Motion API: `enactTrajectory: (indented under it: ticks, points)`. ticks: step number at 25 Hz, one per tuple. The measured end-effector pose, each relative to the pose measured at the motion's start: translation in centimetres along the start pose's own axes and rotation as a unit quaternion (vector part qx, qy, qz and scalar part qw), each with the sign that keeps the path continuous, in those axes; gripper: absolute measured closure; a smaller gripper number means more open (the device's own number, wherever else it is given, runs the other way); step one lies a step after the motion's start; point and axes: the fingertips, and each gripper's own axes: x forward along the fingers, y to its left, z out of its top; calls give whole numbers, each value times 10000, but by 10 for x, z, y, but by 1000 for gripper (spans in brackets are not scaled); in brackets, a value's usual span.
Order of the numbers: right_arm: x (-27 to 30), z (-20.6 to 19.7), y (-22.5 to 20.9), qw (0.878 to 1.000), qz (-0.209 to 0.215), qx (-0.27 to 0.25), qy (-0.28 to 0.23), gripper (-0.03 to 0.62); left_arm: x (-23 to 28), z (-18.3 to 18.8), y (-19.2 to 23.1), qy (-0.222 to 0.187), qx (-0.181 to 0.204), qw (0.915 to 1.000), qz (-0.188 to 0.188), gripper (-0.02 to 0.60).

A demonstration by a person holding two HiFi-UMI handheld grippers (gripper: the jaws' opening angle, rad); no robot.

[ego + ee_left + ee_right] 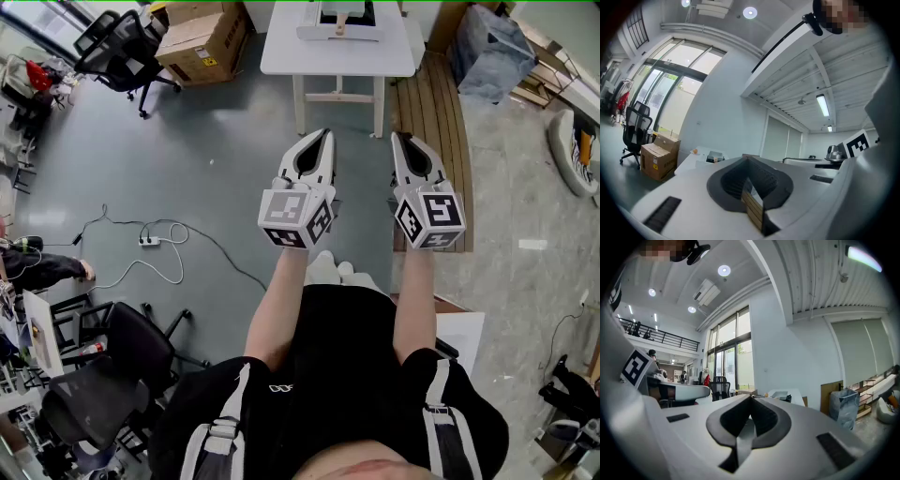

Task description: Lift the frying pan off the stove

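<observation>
Not much going on yet. Both tools are held out over the grey floor, well short of the white desk (281,52) at the far side. The left hand-held gripper (323,141) is clenched tight with nothing in it, and its own view shows the pads pressed together on air. Same for the right hand-held gripper (401,142): closed and empty.

The frying pan (361,13) seems to be the dark shape on the white stove (314,33), on the far part of that desk, right at the top edge of the head view. It's small and partly cut off, so I can't make out the details. The pale stub poking toward the near side (339,26) looks like the handle, maybe wood.

My guesses on handling:
- It's rigid metal, so it won't flex, and it likely has some heft.
- Most of the weight sits out in the bowl, so it'll want to droop or roll around the handle.
- I'd clamp the handle close to the bowl rather than at the tip, with the jaws squarely across it.
- A wooden handle should grip better than bare metal.
- The other gripper could steady the rim.
- Lift straight up so the stove doesn't get dragged along.
</observation>
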Motion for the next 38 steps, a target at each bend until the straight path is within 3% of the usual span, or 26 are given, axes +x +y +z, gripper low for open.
enactTrajectory:
  ticks: [13, 21, 38]
  points:
    - [36, -1, 11, 10000, -50, 47, 36, 595, 21, 3, 28, -5, -91, 9999, -41, 591]
    - [57, 16, 8, 9997, -177, 159, -33, 595, 37, 24, 50, -17, -68, 9999, -96, 591]
    - [91, 24, 49, 10000, -5, -51, -61, 595, 20, 45, 109, -283, -315, 9991, -54, 591]
